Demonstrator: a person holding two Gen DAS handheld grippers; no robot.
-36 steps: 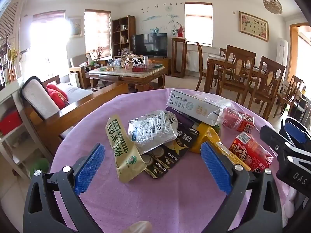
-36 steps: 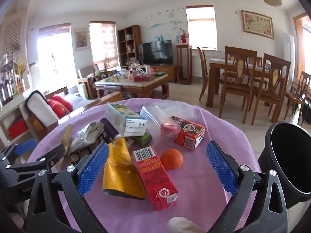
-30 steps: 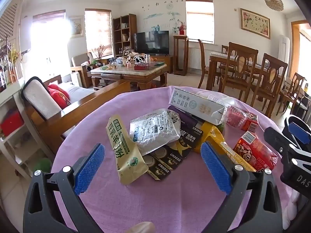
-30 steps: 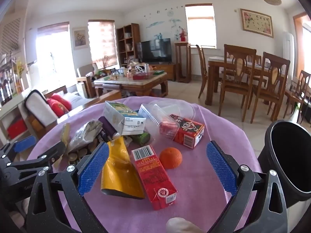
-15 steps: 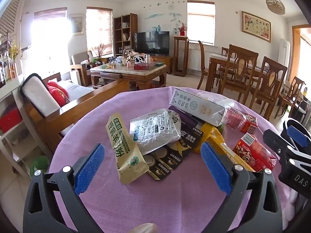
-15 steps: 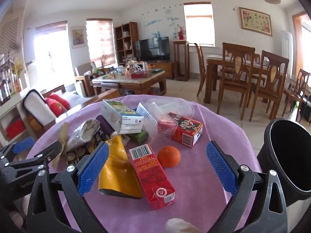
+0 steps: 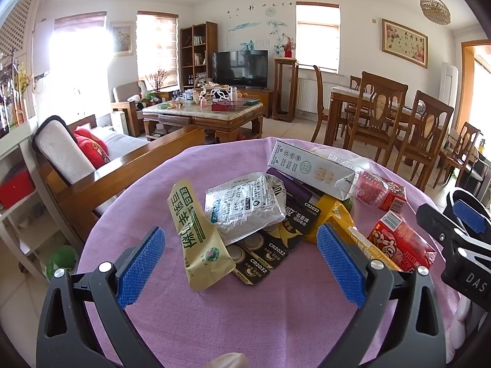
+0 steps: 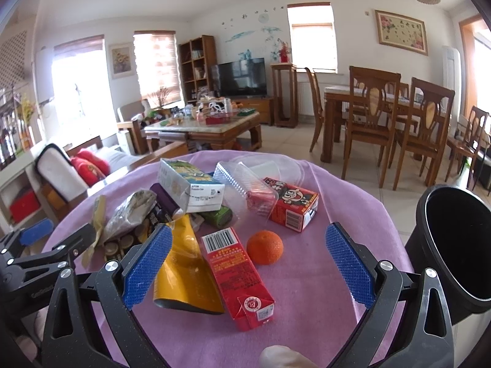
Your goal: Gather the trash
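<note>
Trash lies heaped on a round table with a purple cloth (image 7: 270,312). My left gripper (image 7: 241,262) hovers open above the near side of a tan sachet (image 7: 196,236), a silver foil pouch (image 7: 245,205) and black battery cards (image 7: 260,263). My right gripper (image 8: 250,265) is open over a long red carton (image 8: 236,276), with a yellow pouch (image 8: 184,273) to its left and an orange (image 8: 264,247) just beyond. A black bin (image 8: 454,245) stands at the table's right edge.
Farther back on the cloth are a white box (image 8: 190,187), a clear plastic tray (image 8: 245,184) and a red snack box (image 8: 291,205). A wooden sofa (image 7: 92,165) lies left, a coffee table (image 7: 205,116) beyond, and dining chairs (image 8: 371,116) to the right.
Both grippers have drifted only slightly over the table; the trash sits a little lower in each view. Both stay open and nothing has been picked up.
</note>
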